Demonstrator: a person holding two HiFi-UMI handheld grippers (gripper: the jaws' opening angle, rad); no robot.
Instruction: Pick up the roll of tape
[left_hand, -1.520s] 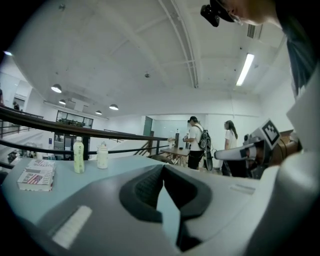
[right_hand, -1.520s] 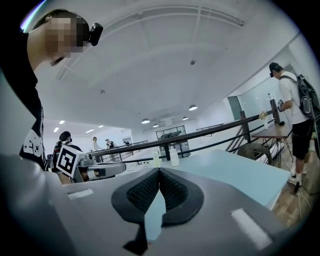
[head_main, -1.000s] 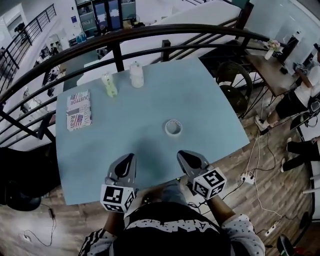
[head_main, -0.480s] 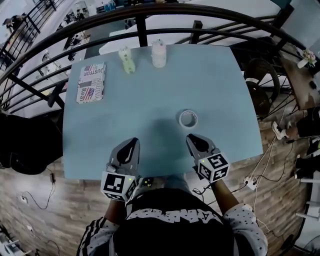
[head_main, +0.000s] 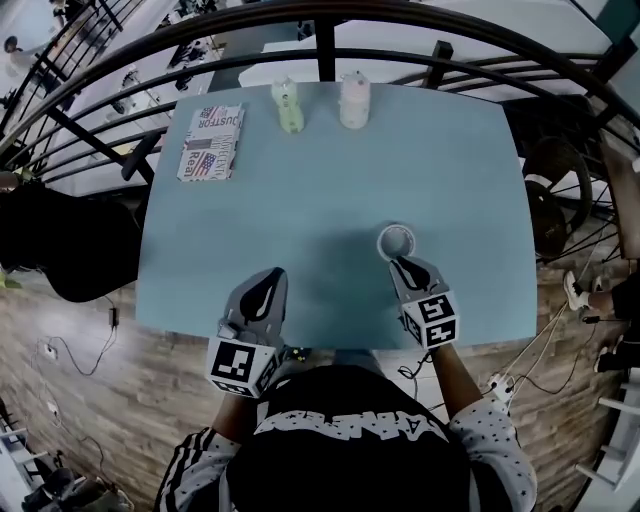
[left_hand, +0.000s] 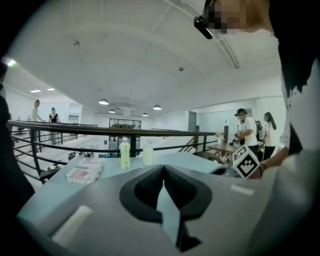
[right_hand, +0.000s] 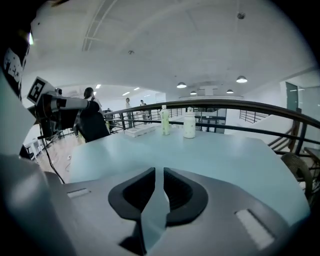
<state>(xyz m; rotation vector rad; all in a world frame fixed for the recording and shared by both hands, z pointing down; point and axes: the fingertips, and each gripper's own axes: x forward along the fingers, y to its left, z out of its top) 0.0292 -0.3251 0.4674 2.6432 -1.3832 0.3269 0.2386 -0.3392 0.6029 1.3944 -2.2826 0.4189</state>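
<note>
A flat printed box (head_main: 212, 142) at the far left of the pale blue table (head_main: 330, 190) carries the words "JUSTFOR" and "Real" in large letters beside a stars-and-stripes design; its finer print is too small to read. From the left gripper view the same box (left_hand: 84, 171) shows only blurred red lettering. White block letters across the person's dark top (head_main: 350, 428) sit upside down and resist a sure reading. Labels on the green bottle (head_main: 289, 107) and white bottle (head_main: 354, 100) are illegible.
</note>
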